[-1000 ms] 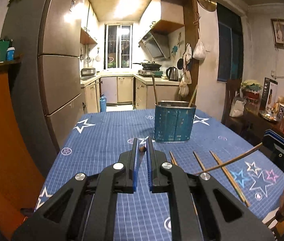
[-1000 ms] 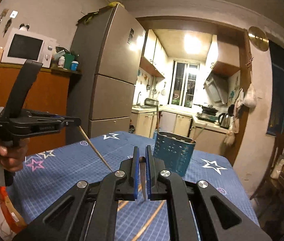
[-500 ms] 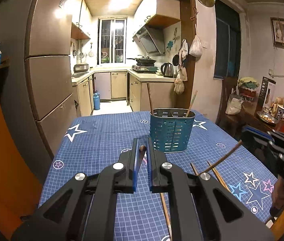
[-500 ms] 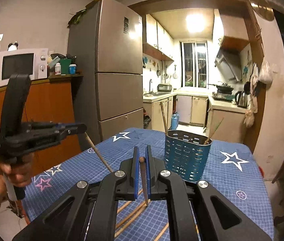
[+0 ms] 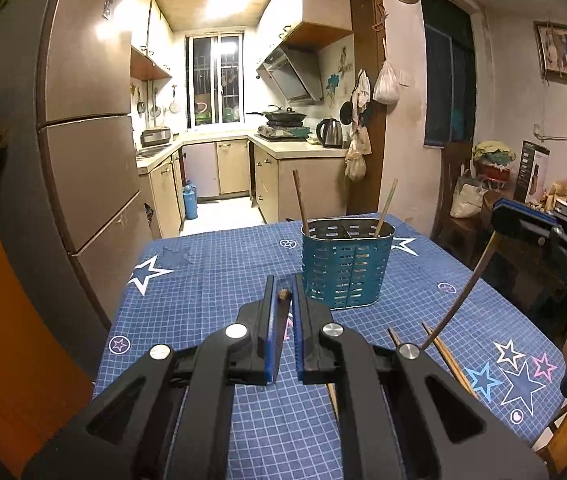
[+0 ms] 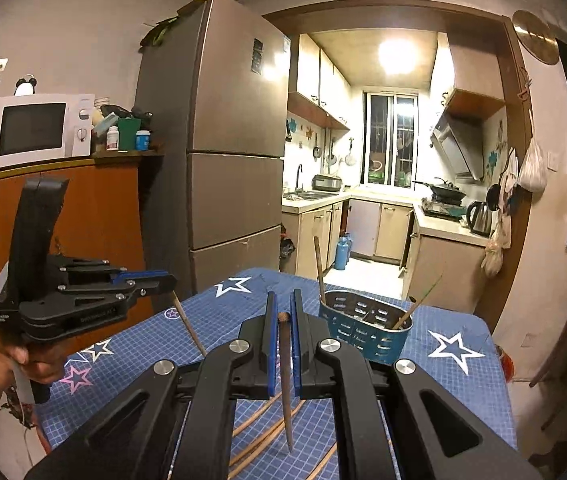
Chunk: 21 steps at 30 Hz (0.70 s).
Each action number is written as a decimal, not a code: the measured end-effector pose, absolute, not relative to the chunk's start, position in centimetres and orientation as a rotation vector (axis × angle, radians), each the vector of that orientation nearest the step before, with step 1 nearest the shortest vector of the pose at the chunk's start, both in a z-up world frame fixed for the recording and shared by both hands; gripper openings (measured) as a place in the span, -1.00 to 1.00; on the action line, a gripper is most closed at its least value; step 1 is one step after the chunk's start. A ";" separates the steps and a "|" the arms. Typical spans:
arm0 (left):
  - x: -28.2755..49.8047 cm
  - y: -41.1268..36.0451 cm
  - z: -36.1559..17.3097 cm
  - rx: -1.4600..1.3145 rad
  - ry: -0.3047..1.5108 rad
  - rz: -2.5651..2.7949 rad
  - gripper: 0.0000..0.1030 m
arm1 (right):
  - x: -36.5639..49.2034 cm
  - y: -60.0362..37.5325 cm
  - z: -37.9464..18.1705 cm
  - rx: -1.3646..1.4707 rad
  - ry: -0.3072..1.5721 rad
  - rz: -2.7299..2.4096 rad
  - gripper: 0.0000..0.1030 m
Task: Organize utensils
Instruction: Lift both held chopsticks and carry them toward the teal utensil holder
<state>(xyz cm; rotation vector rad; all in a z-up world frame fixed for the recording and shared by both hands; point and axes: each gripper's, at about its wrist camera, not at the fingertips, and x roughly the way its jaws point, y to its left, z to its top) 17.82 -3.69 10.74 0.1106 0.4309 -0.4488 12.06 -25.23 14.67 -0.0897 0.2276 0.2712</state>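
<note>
we hold one chopstick in each gripper, tips hanging down, probably to drop them upright into the teal utensil holder point(image 5: 347, 264). left gripper point(image 5: 283, 312) clamps a dark chopstick point(image 5: 282, 320); right gripper point(image 6: 282, 320) clamps another point(image 6: 285, 380). more chopsticks point(image 6: 259, 436) lie loose on the blue star-print surface point(image 5: 211, 280), with a kitchen beyond.

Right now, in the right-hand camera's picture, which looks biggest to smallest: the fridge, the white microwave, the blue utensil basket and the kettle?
1. Tall brown-grey fridge.
2. White microwave oven.
3. Blue perforated metal utensil basket, close to the microwave in apparent size; it sits nearer the camera, so that order is unsure.
4. Steel kettle, smallest, though farthest away.
</note>
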 end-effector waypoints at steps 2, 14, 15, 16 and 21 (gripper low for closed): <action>18.0 -3.7 10.9 0.107 0.430 -0.448 -0.89 | 12.3 -25.3 15.1 -0.090 0.229 0.271 -0.86; 18.3 -4.5 12.9 0.132 0.408 -0.419 -0.90 | 12.9 -25.9 16.7 -0.097 0.224 0.257 -0.86; 18.1 -4.7 13.0 0.139 0.402 -0.413 -0.90 | 12.9 -26.0 17.0 -0.097 0.224 0.254 -0.86; 18.0 -5.0 13.2 0.145 0.397 -0.408 -0.90 | 13.0 -26.2 17.2 -0.098 0.222 0.251 -0.86; 17.7 -5.9 13.3 0.181 0.379 -0.352 -0.90 | 12.8 -26.8 18.1 -0.105 0.217 0.236 -0.86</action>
